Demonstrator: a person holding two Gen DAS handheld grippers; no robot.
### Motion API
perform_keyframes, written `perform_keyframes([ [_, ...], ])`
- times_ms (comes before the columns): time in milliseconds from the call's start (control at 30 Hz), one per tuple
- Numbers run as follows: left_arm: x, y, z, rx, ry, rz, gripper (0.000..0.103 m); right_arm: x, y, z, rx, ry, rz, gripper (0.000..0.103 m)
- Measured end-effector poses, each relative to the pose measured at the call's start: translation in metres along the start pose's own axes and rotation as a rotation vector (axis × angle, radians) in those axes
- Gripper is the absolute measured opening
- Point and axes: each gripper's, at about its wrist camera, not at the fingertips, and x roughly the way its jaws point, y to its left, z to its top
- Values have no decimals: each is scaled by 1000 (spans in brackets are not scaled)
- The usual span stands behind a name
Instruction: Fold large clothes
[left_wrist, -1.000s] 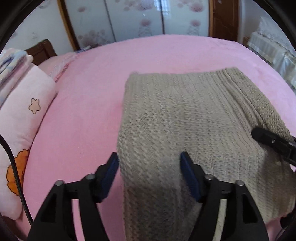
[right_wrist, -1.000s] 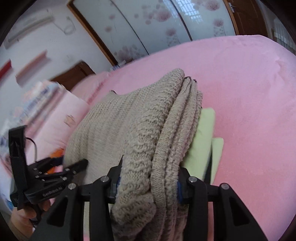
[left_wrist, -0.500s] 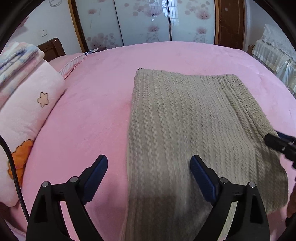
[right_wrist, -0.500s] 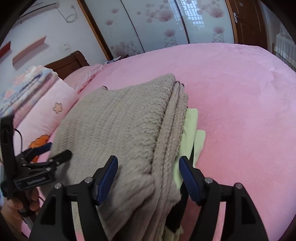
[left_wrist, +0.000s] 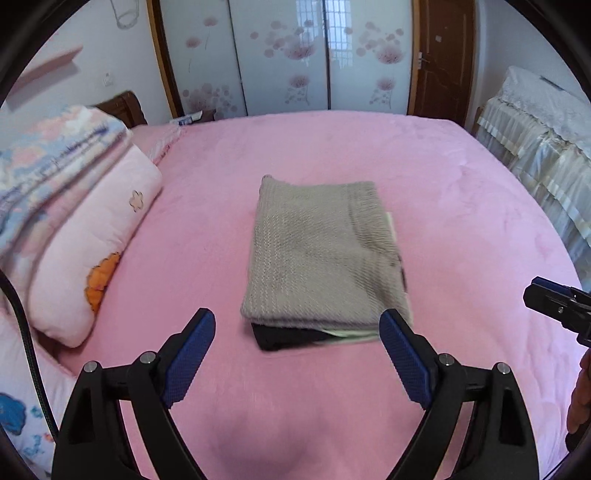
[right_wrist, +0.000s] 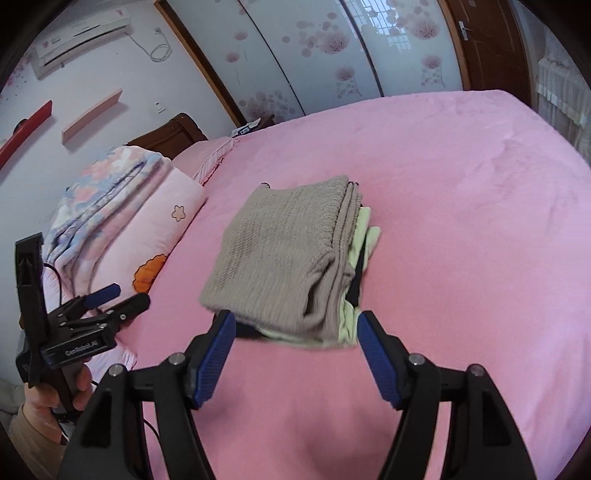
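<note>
A folded beige knit sweater (left_wrist: 321, 254) (right_wrist: 280, 254) lies on top of a small stack in the middle of the pink bed (left_wrist: 461, 221) (right_wrist: 461, 184). Under it, a black garment (left_wrist: 284, 336) and a pale green one (right_wrist: 364, 229) stick out. My left gripper (left_wrist: 296, 317) hovers above and in front of the stack, jaws wide open and empty; the right wrist view shows it at the left (right_wrist: 127, 295). My right gripper (right_wrist: 295, 317) is also open and empty, raised short of the stack's near edge. Its tip shows at the right (left_wrist: 535, 291) of the left wrist view.
A pink pillow (left_wrist: 92, 240) with a folded floral blanket (left_wrist: 48, 158) on it lies along the bed's left side. Sliding wardrobe doors (left_wrist: 295, 55) stand behind the bed. Lace-covered furniture (left_wrist: 535, 140) is at the right. A person's hand (right_wrist: 48, 398) holds the left gripper.
Both grippers let go of the sweater and pulled back and up. The right jaws, shut on the sweater's folded edge before, now stand open. The stack looks smaller and farther away.
</note>
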Motion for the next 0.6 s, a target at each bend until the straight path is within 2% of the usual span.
perform_keyframes([
  [100, -62, -18, -12, -10, -21, 8, 90, -57, 8, -17, -3, -7, -38, 69],
  [300, -179, -59, -48, -40, -76, -46, 90, -172, 17, -61, -13, -32, -42, 69],
  [433, -240, -85, -80, -29, -110, -106, 90, -245, 22, -94, -51, -65, -52, 69],
  [600, -306, -118, -133, -9, -145, -210, 90, -307, 28, -137, -90, -105, -64, 69],
])
